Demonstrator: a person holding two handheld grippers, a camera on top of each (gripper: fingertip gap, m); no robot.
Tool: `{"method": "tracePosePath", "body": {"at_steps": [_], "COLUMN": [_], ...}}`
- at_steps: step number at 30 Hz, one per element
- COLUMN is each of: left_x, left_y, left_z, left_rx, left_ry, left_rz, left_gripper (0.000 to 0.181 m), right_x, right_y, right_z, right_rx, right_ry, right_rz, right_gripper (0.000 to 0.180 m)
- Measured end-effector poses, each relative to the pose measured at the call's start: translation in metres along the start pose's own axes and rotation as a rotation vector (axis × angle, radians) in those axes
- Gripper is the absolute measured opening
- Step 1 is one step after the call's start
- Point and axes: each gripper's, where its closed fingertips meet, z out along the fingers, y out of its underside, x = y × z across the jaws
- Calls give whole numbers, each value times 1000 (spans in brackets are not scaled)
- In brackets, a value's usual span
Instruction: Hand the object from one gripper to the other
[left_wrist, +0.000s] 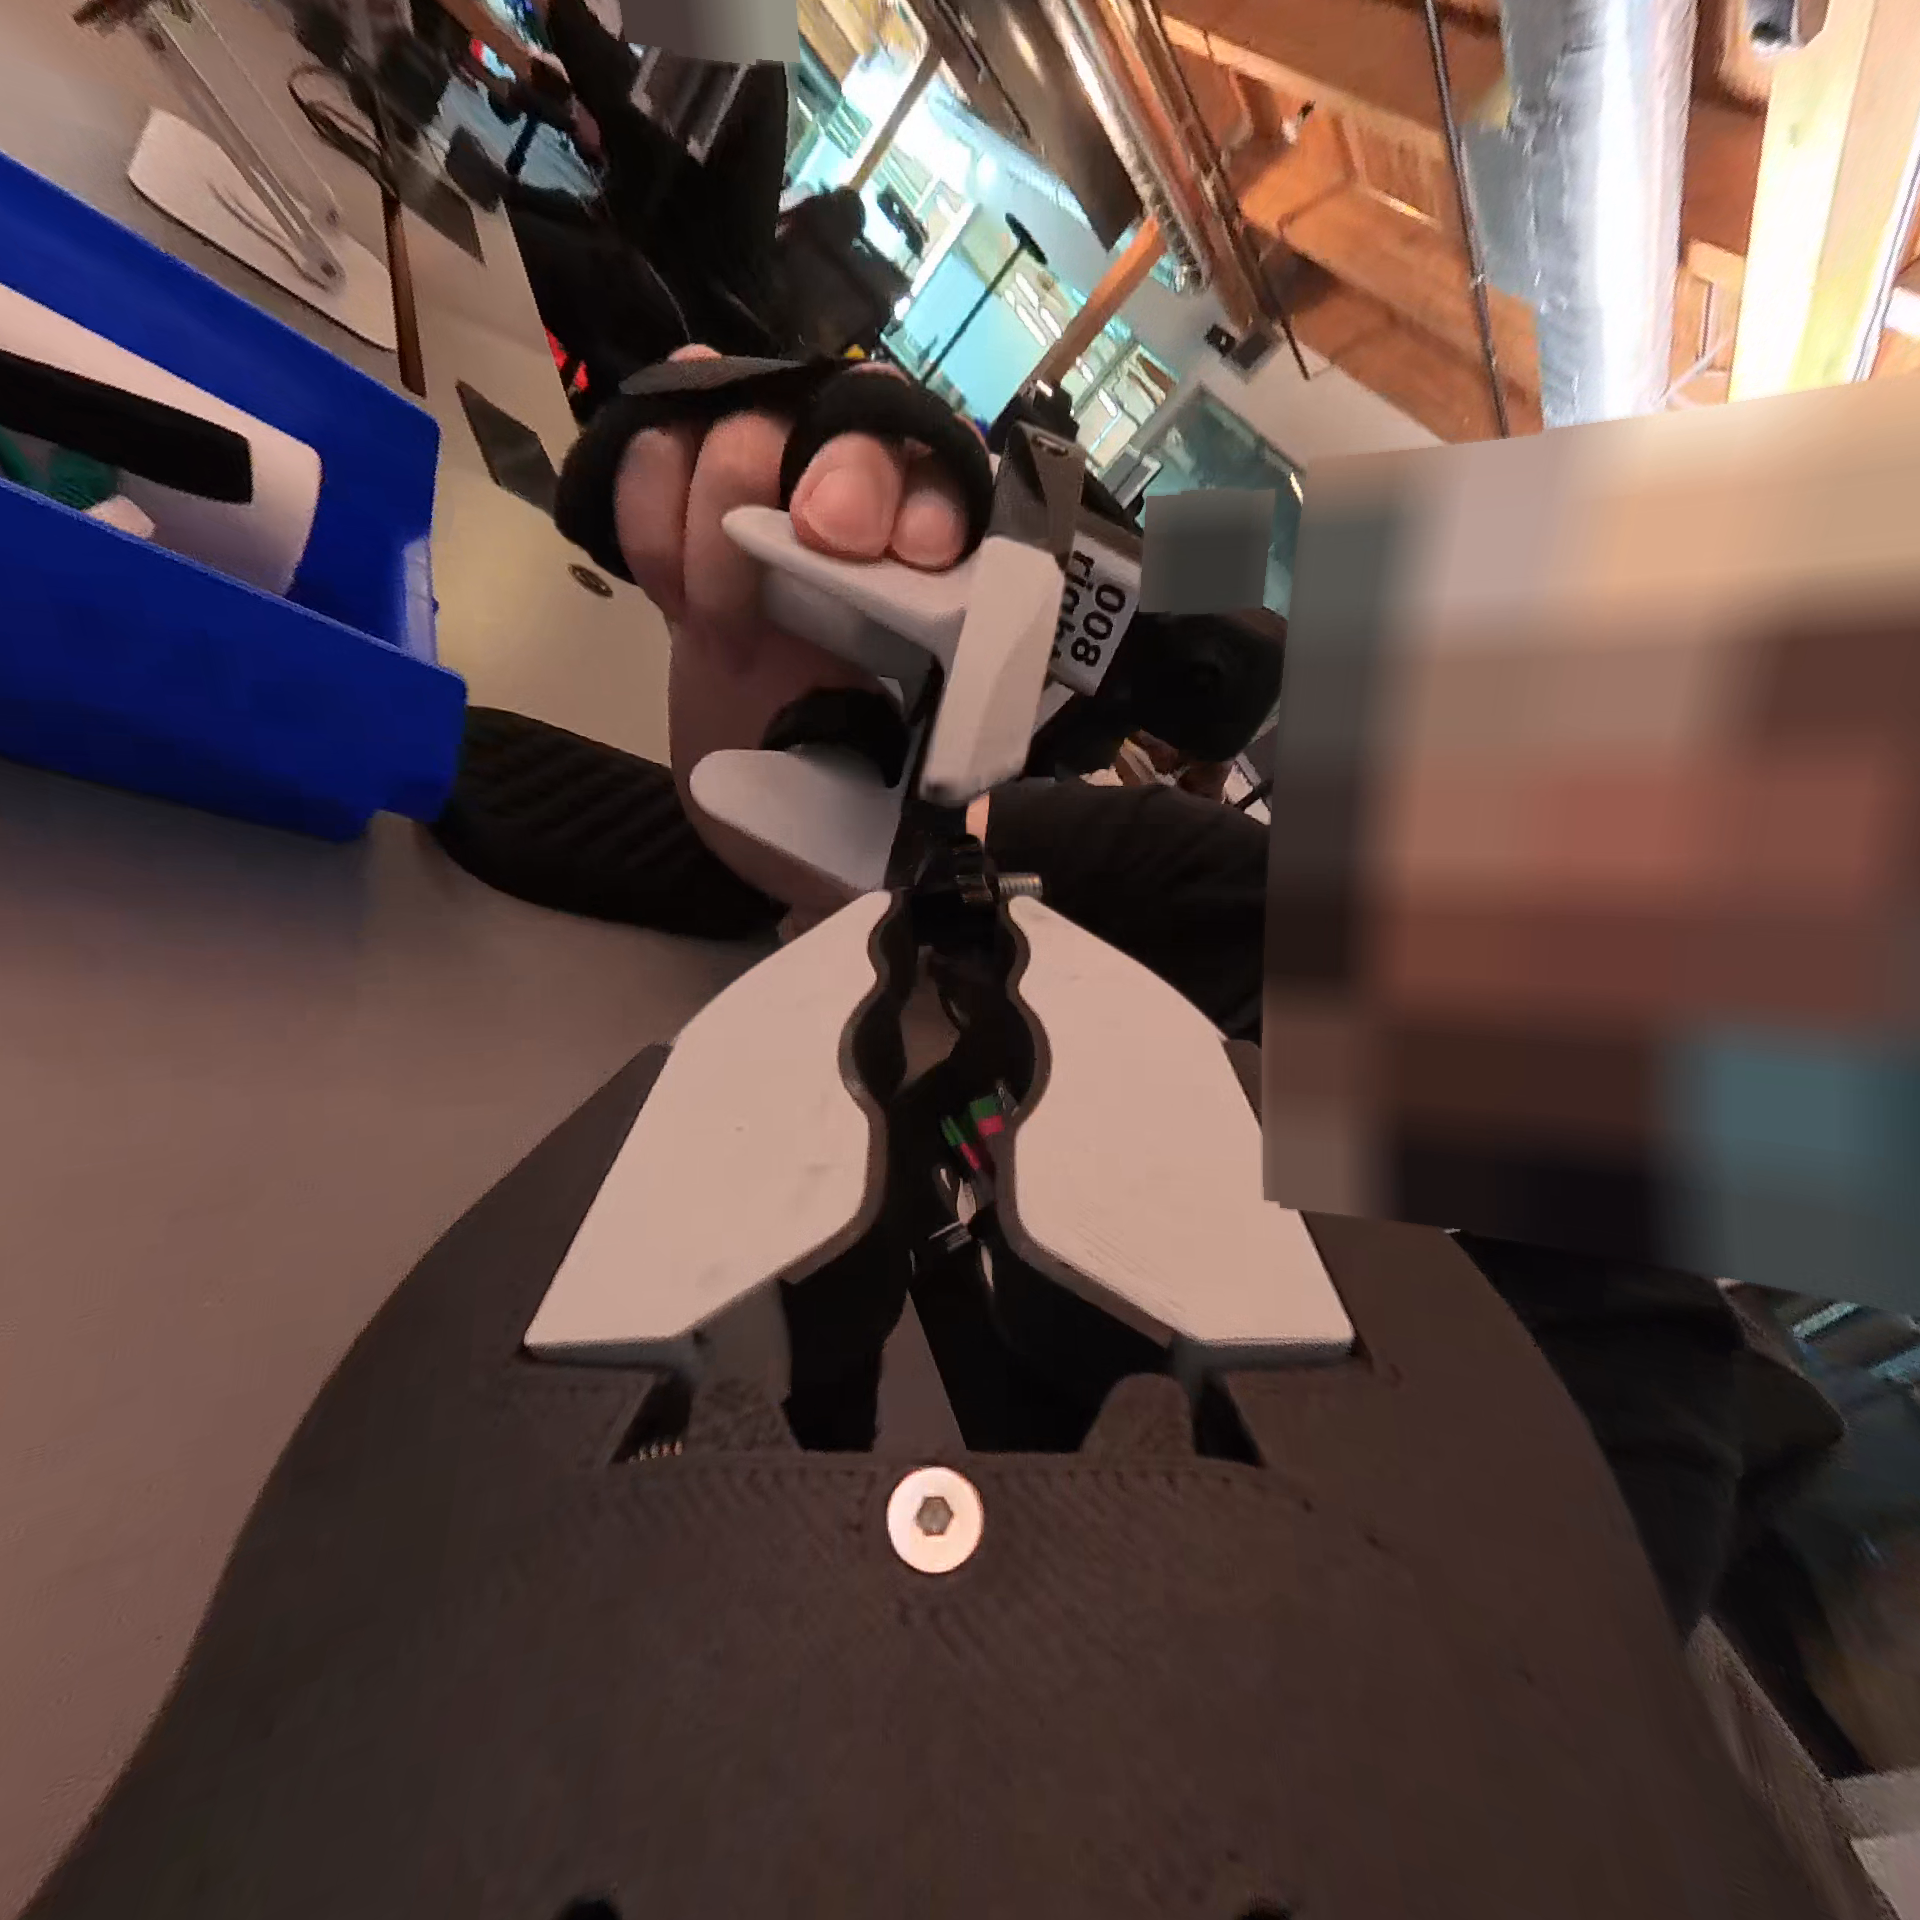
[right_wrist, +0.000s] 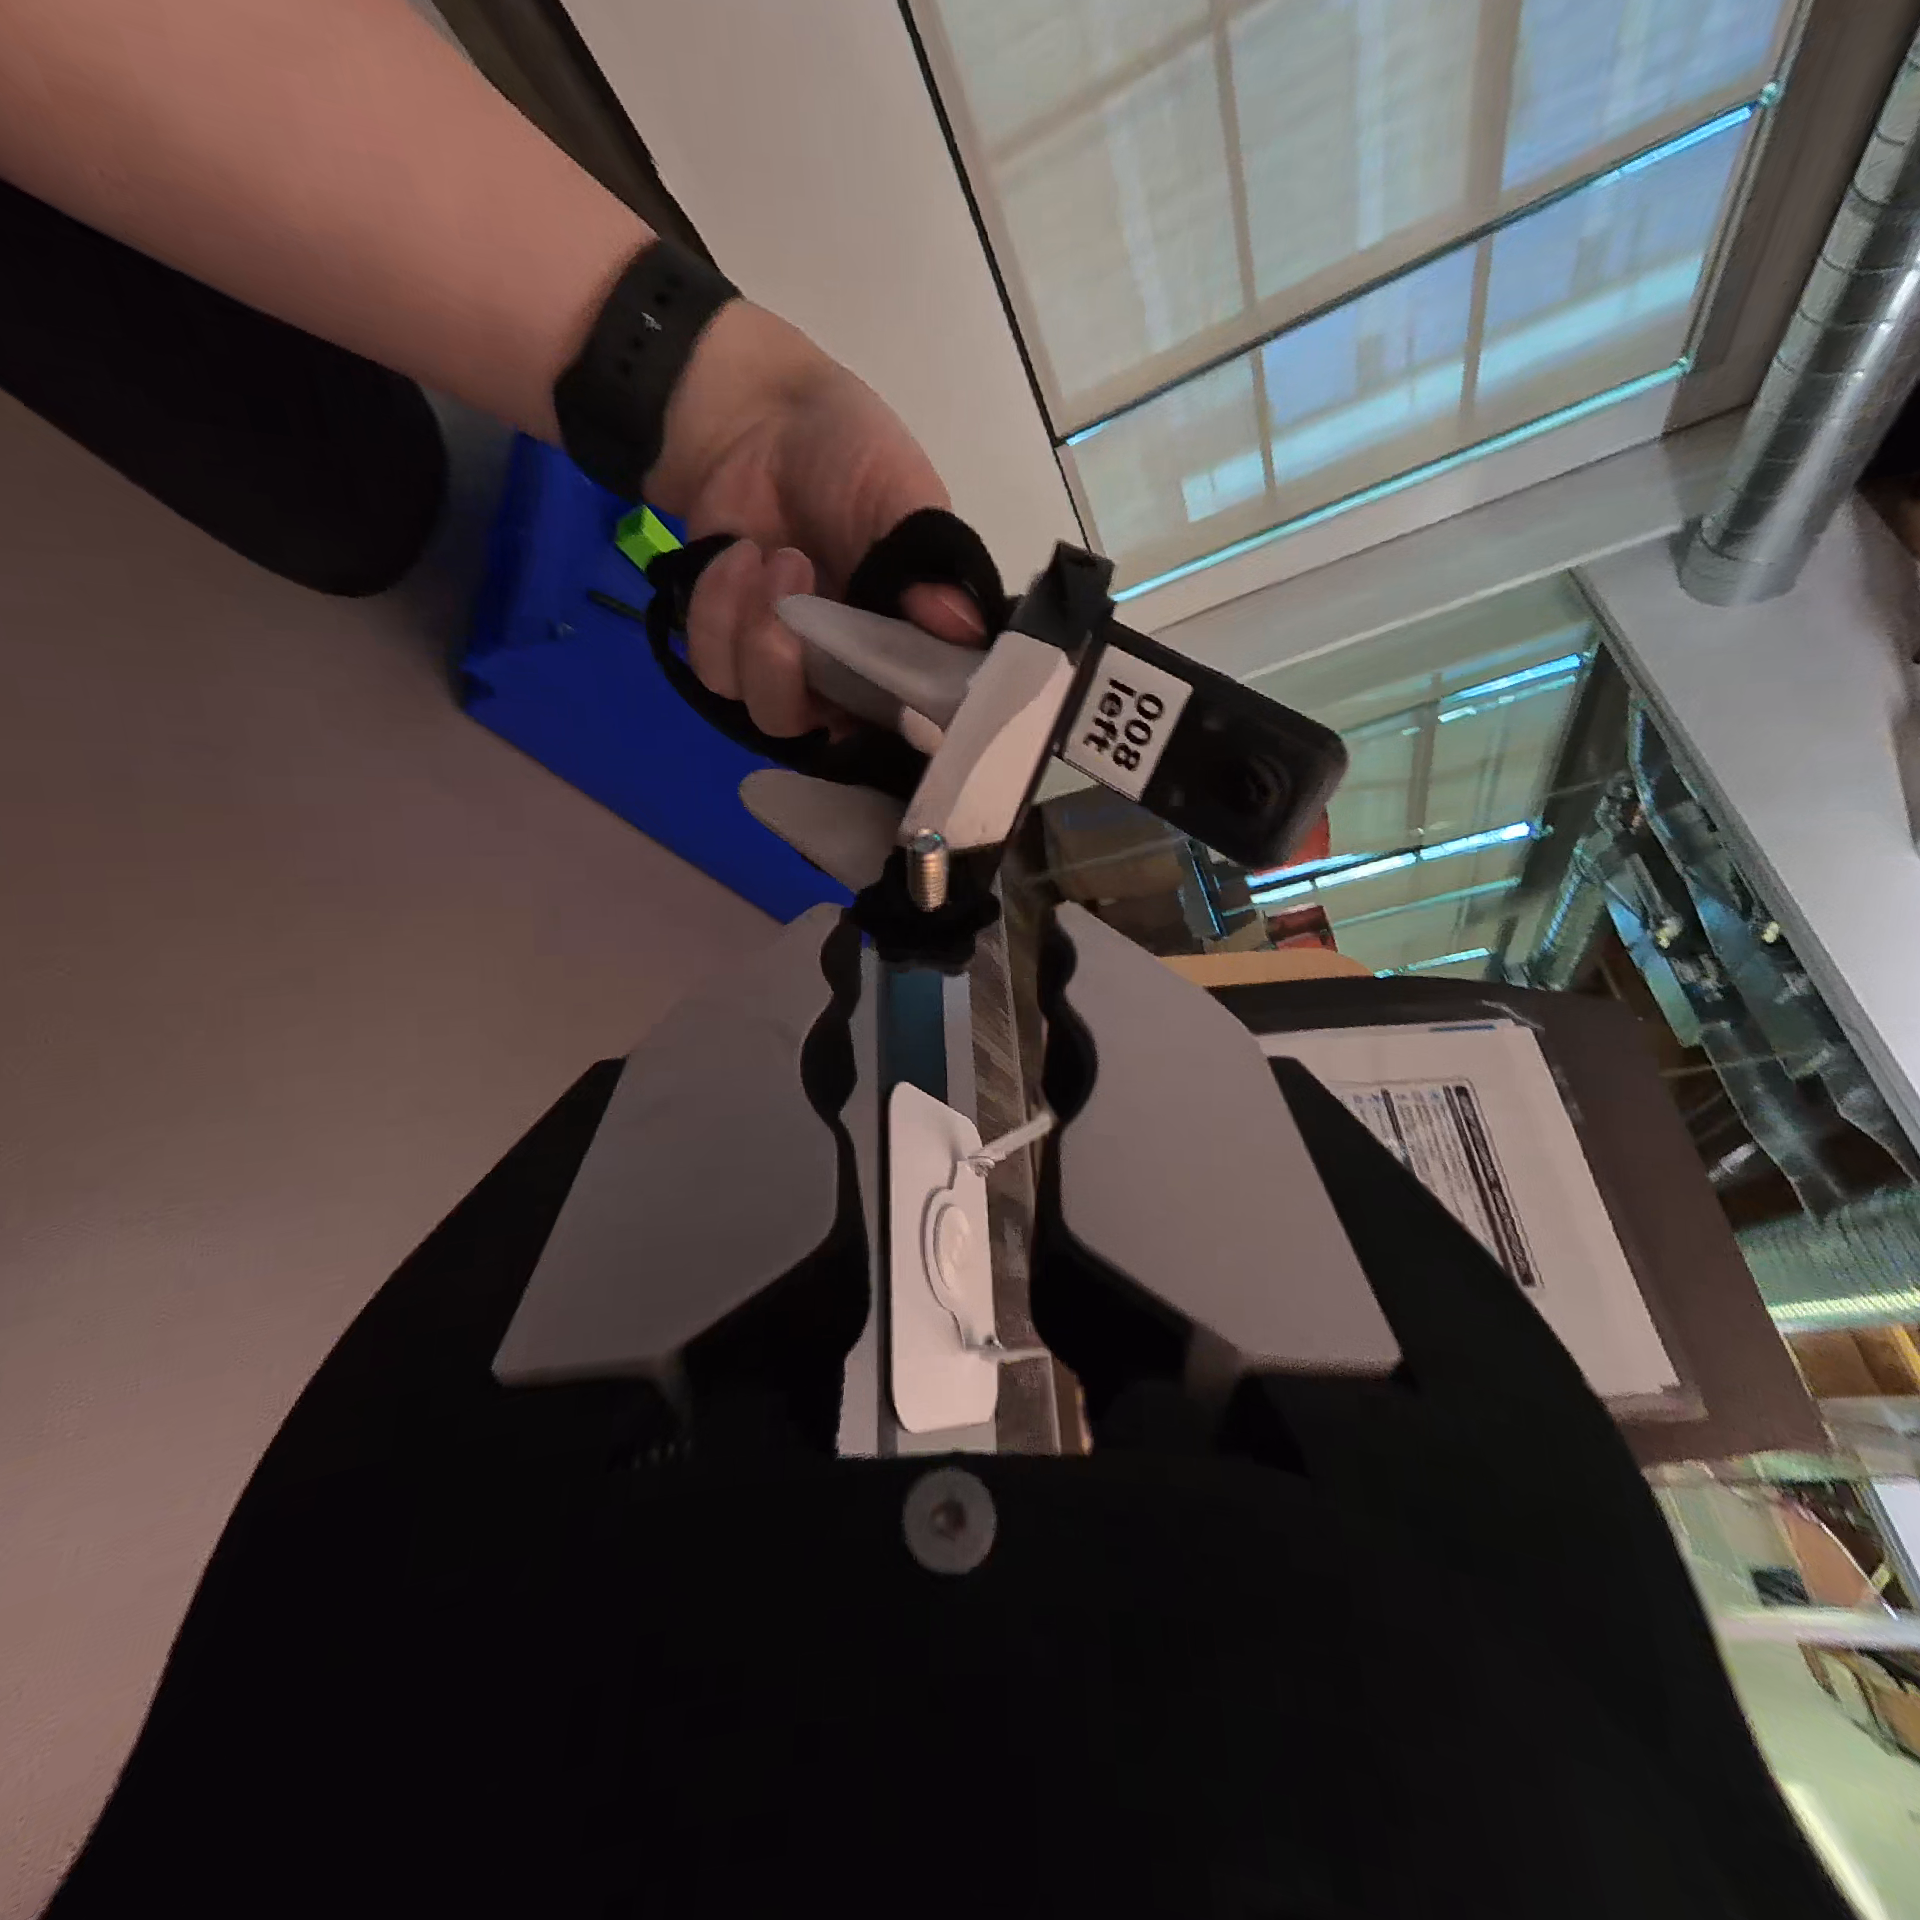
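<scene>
The object is a small black knob with a threaded metal screw (left_wrist: 961, 888). It sits at the tips of my left gripper (left_wrist: 954, 912), whose grey fingers (left_wrist: 769, 1122) are closed in on it. In the right wrist view the same knob (right_wrist: 920, 914) lies between the tips of my right gripper (right_wrist: 945, 920). It rests against the left finger (right_wrist: 707, 1164), with a gap to the other one, so this gripper stands open around it. Each gripper faces the other, tip to tip, each held by a hand (left_wrist: 727, 582) (right_wrist: 790, 520).
A blue bin (left_wrist: 208, 644) (right_wrist: 623, 727) holding a white object (left_wrist: 156, 468) stands on the grey table (left_wrist: 208, 1039) to the left. A dark box with a white label (right_wrist: 1455, 1195) is on the right. A person in dark clothing is close behind the grippers. My two grippers' fingertips are within a few centimetres of each other.
</scene>
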Motion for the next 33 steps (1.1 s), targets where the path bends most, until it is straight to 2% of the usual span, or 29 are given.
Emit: {"method": "tracePosePath", "body": {"at_steps": [1, 7, 11, 13, 16, 18, 22, 24, 27, 33], "left_x": [2, 5, 4, -2, -21, -21, -21, -21, -12, -15], "left_y": [1, 3, -25, -39, -55, -60, -61, -63, -69, -75], "left_z": [2, 3, -18, -35, -64, -72, -62, -52, -39, -31], "left_rx": [-8, -19, 148, 235, 311, 343, 250, 199, 202, 171], "left_ry": [5, 2, -56, -186, -522, -665, -885, -1001, -1113, -1315], "left_rz": [3, 13, 81, 198, 457, 637, 926, 1047, 1186, 1287], "left_gripper": [14, 14, 27, 34, 46, 52, 60, 65, 54, 49], "right_x": [-3, -7, 11, 20, 29, 39, 61, 67, 69, 64], "right_y": [-3, -5, 2, 7, 14, 17, 26, 28, 29, 25], "right_z": [0, -1, 0, 0, 0, -2, -6, -8, -7, 2], "right_rx": [14, 13, 48, 100, 204, 300, 509, 625, 776, 966], "right_ry": [-15, -49, -18, -49, -155, -215, -218, -248, -317, -386], "right_rz": [-3, 20, 252, 478, 879, 1132, 1518, 1666, 1843, 2044], "right_gripper": [30, 26, 26, 26, 26, 26, 26, 26, 25, 26]}}
